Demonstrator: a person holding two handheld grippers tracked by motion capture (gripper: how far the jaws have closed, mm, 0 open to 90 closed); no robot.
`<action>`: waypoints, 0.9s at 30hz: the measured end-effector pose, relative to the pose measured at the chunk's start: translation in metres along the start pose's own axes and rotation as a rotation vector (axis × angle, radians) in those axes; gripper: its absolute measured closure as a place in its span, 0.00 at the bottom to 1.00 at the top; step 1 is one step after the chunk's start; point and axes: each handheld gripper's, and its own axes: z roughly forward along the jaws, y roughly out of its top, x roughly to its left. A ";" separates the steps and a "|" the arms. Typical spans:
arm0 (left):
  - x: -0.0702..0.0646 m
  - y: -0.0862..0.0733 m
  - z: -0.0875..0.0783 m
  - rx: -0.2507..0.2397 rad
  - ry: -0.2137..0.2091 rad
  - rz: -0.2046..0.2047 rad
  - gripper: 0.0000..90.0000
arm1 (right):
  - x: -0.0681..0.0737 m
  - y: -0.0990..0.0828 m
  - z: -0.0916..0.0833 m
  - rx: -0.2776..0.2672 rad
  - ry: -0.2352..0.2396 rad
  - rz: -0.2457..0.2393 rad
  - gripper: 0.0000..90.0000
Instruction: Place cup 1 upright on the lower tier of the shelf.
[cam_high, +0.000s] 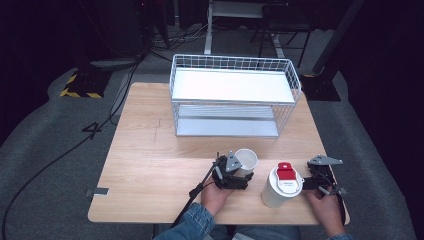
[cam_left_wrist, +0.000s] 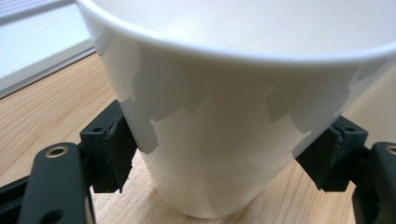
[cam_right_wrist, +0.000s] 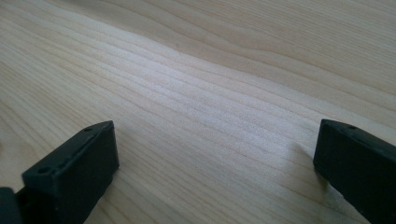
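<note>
The left gripper (cam_left_wrist: 217, 158) squeezes the open white cup (cam_left_wrist: 224, 116) low on its sides, near the table's (cam_high: 150, 150) front edge. The cup looks light and thin, so a soft squeeze seems best. The right gripper (cam_right_wrist: 215, 172) is wide and holds nothing. There are two cups: this one and a lidded cup (cam_high: 280, 187).

Light falls from above onto the wooden table (cam_high: 150, 150), while the floor and room behind stay very dark. The white shelf (cam_high: 232, 85) of the wire rack glares, almost washed out. In the left gripper view the white cup (cam_left_wrist: 224, 116) is very close, slightly soft, with grey patchy shadows.
</note>
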 end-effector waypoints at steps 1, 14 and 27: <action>0.000 0.000 -0.001 -0.003 -0.002 -0.006 0.25 | 0.000 0.000 0.000 0.000 -0.001 0.001 0.00; 0.001 0.018 -0.022 -0.015 -0.006 0.000 0.25 | 0.000 0.000 0.000 -0.001 -0.002 0.003 0.00; 0.011 0.040 -0.039 -0.025 0.019 0.022 0.25 | 0.000 0.000 0.000 -0.001 -0.001 0.003 0.00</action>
